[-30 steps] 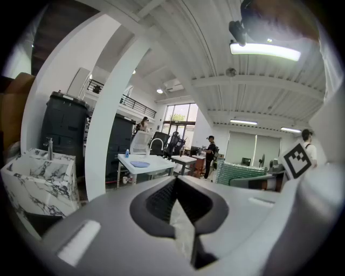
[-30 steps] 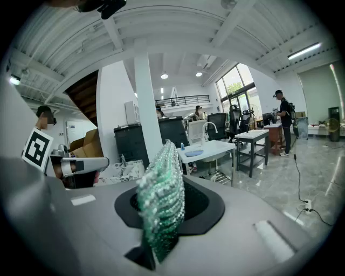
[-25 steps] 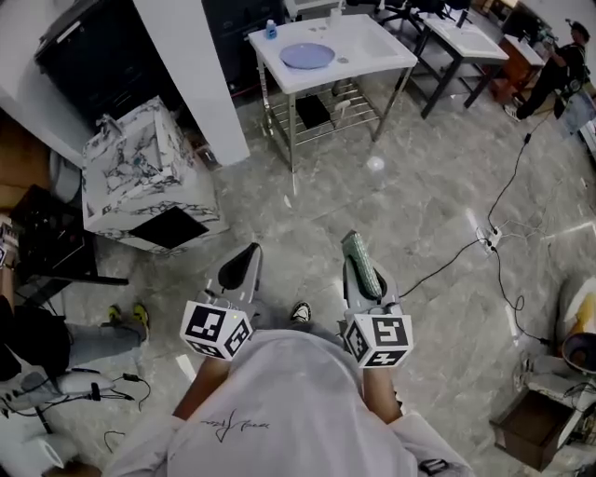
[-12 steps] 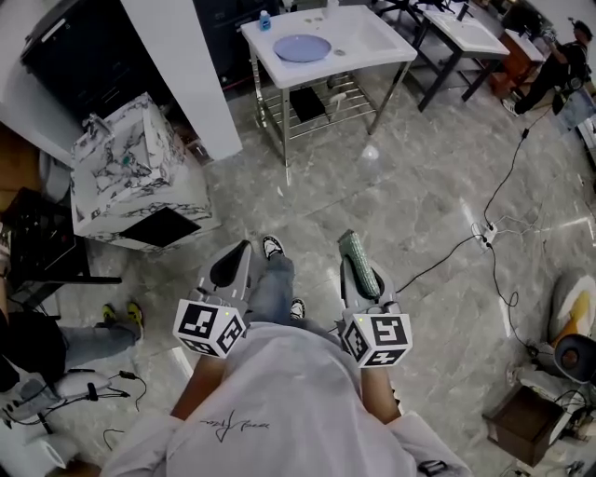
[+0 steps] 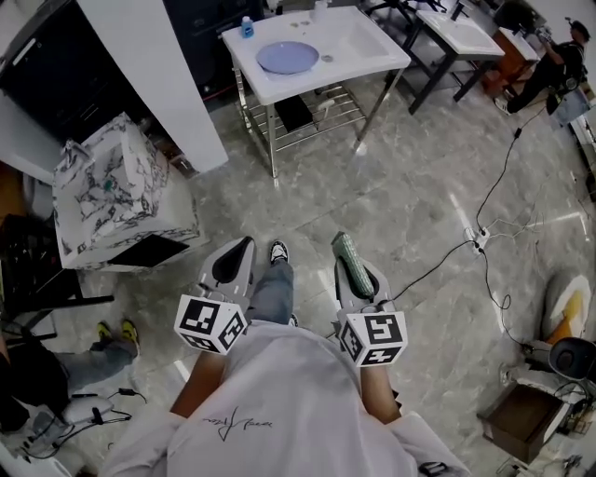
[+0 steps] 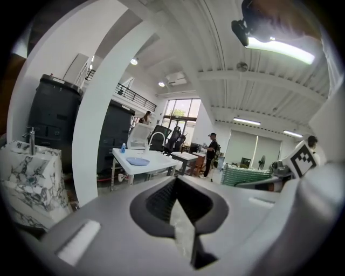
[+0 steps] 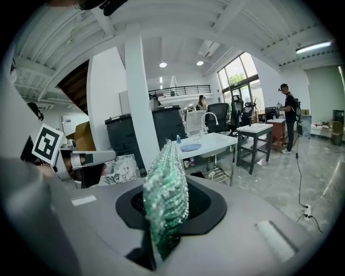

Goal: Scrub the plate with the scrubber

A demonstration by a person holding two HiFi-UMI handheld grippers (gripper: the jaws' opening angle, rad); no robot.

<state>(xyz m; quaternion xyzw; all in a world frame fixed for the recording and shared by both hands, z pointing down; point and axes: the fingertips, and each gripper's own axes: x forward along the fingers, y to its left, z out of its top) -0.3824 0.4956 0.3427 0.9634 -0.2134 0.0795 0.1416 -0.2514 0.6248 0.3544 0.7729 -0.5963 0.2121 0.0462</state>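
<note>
Our left tongs (image 5: 235, 262) have the jaws pressed together, with nothing between them. Our right tongs (image 5: 361, 282) are closed on the scrubber (image 5: 354, 263), a green, knobbly pad that stands on its edge between the jaws and sticks out past the tips. Both tongs are held low in front of the body, above the grey marble floor (image 5: 410, 177). Each one carries a cube (image 5: 212, 325) with black and white square markers. These are patterns only, not letters. A small dark script is printed on the white shirt (image 5: 279, 410), but we cannot read it.

The plate (image 5: 288, 57), pale blue, lies well apart from both tongs, on the white desk (image 5: 368, 48) far ahead of us. A small blue bottle (image 5: 247, 27) stands near it at the desk's back corner; its label is too small to read. To the left of the desk stands a white pillar (image 5: 149, 74), and beside it a marble-patterned box (image 5: 112, 186).
</note>
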